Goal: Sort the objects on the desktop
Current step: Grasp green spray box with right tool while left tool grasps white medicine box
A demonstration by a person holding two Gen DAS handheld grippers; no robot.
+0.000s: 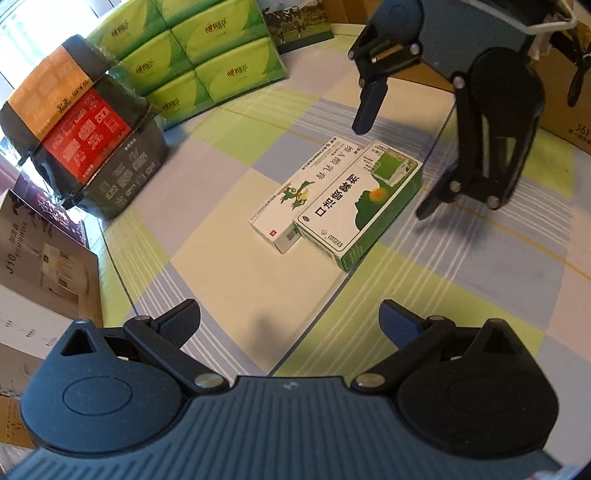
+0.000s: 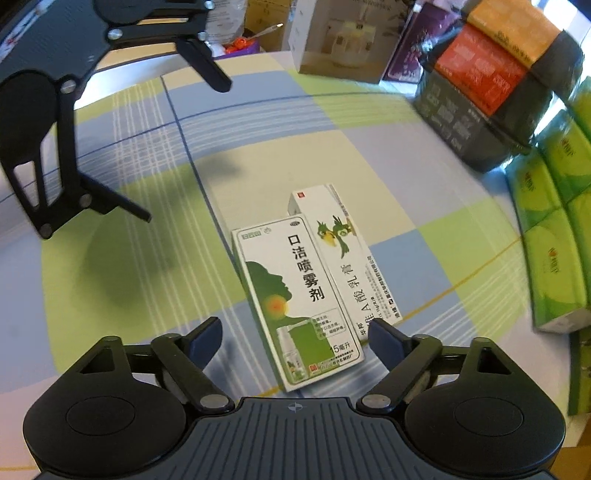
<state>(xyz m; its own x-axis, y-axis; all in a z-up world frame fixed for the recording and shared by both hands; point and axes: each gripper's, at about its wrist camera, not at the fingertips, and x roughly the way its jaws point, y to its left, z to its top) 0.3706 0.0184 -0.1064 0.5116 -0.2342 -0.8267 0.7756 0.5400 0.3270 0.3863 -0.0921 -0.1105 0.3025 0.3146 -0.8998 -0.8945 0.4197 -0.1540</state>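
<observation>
Item 1. Green spray box [image 2: 295, 299]: lay flat, label up, on the checked tablecloth [image 2: 369, 155], near the middle of the table. Its long side lay touching item 2, the two aligned, probably because they had been gathered as one group of like goods.

Item 2. White ointment box [image 2: 347, 258]: flat, label up, beside the spray box, its far end reaching a little past its neighbour.

Item 3. Right gripper [image 2: 295, 338]: fingers spread wide, holding nothing. It stood over the near end of the green box; the right finger [image 2: 388, 338] appeared over the near corner of the white box, though whether it touched could not be told through the fisheye blur.

Item 4. Left gripper [image 1: 290, 321]: fingers wide apart, empty, apart from both boxes and pointed toward them across bare cloth.

Item 5. Surrounding stock, well apart from the pair: stacked noodle cups [image 1: 74, 125] in wrap, green tissue packs [image 1: 192, 51], a humidifier carton [image 2: 340, 33] at the table edge.
</observation>
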